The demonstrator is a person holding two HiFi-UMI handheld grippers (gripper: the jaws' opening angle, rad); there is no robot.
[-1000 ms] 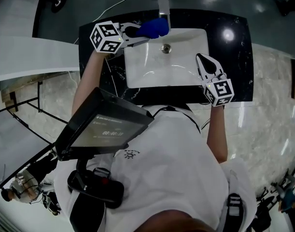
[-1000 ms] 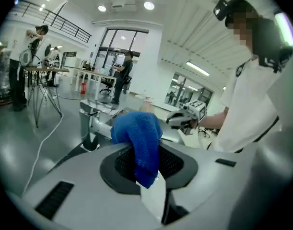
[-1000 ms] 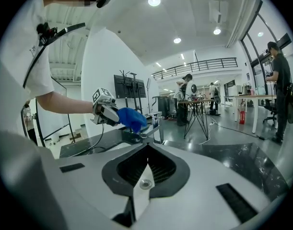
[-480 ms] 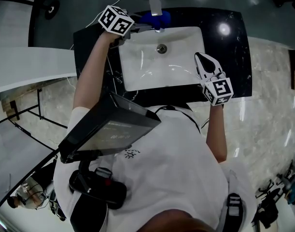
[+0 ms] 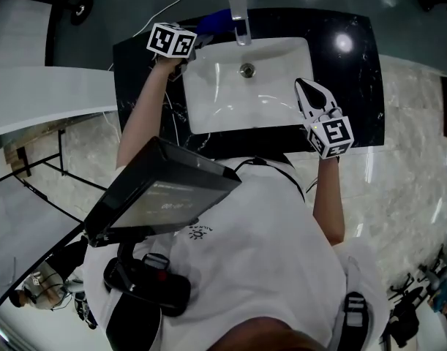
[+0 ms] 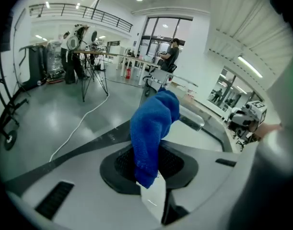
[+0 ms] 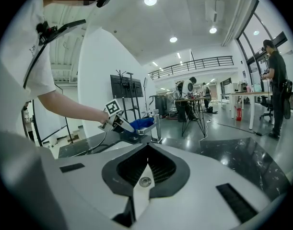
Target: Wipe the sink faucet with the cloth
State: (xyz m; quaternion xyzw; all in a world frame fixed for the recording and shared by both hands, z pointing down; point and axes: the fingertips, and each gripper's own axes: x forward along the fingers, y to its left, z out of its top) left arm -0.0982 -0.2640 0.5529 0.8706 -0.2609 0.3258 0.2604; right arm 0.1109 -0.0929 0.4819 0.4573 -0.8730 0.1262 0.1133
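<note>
Head view: a person in a white shirt (image 5: pixel 260 254) stands at a black counter (image 5: pixel 351 72) with a white sink (image 5: pixel 208 119) set into it; one gripper in each hand
Left gripper (image 5: pixel 200 38): reached out over the counter to the sink's back left corner; its marker cube faces up; tips point toward the faucet (image 5: pixel 239 9)
Left claw: pinching the blue cloth (image 6: pixel 153 123); in the left gripper view the jaws press on the cloth's lower end, and the rest stands out beyond the tips in a bunched lump
Cloth: just left of the faucet, over the counter's back edge; in the right gripper view it lies up against the faucet's near side, and it looks to be touching
Faucet: chrome; upright at the middle of the sink's back edge; flat spout reaching out over the basin
Right gripper (image 5: pixel 302 86): over the sink's right rim, well apart from the faucet and the cloth; tips point into the basin's right side
Right claw: pressed together, nothing between the jaws; the right gripper view shows the two tips meeting
Drain (image 5: pixel 246 70): in the basin, just in front of the spout
Screen (image 5: pixel 161 192): a dark panel mounted at the person's chest, tilted to the left
Cable (image 5: pixel 172 7): white, lying on the grey floor behind the counter
</note>
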